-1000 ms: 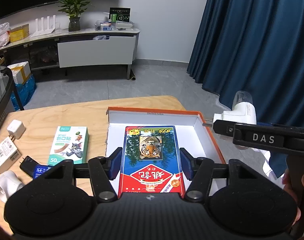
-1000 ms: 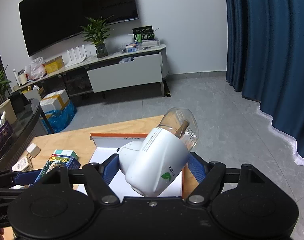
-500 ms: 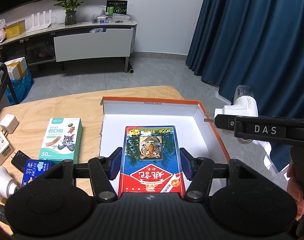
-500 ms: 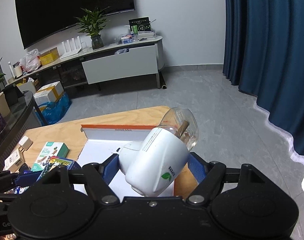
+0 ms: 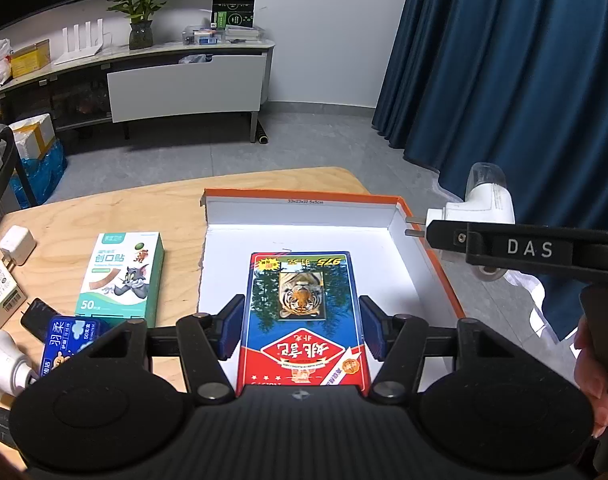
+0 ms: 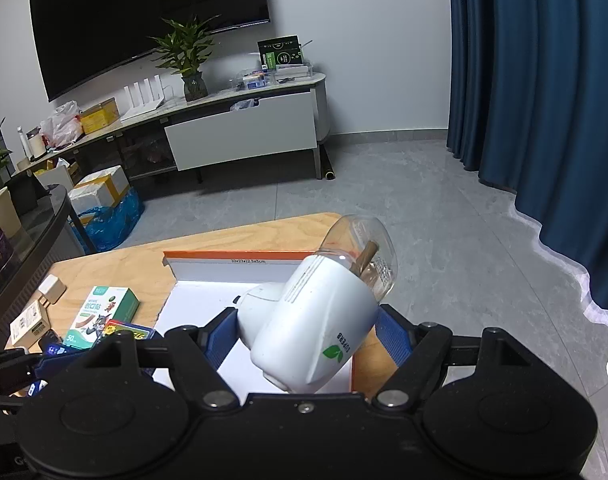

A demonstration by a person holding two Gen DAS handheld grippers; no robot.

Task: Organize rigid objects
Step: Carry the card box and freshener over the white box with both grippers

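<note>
Left gripper (image 5: 300,332) pinching card box (image 5: 302,320) over white tray (image 5: 304,216); right gripper (image 6: 306,330) pinching white plug-in device (image 6: 312,328).

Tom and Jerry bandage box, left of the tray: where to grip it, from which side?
Take the bandage box across its two long side edges, coming down from above. It lies flat on the table with its broad face up, so only the narrow width suits the jaws. Its right edge has bare table toward the tray; the blue packet crowds the near left corner, so grip mid-length.
</note>
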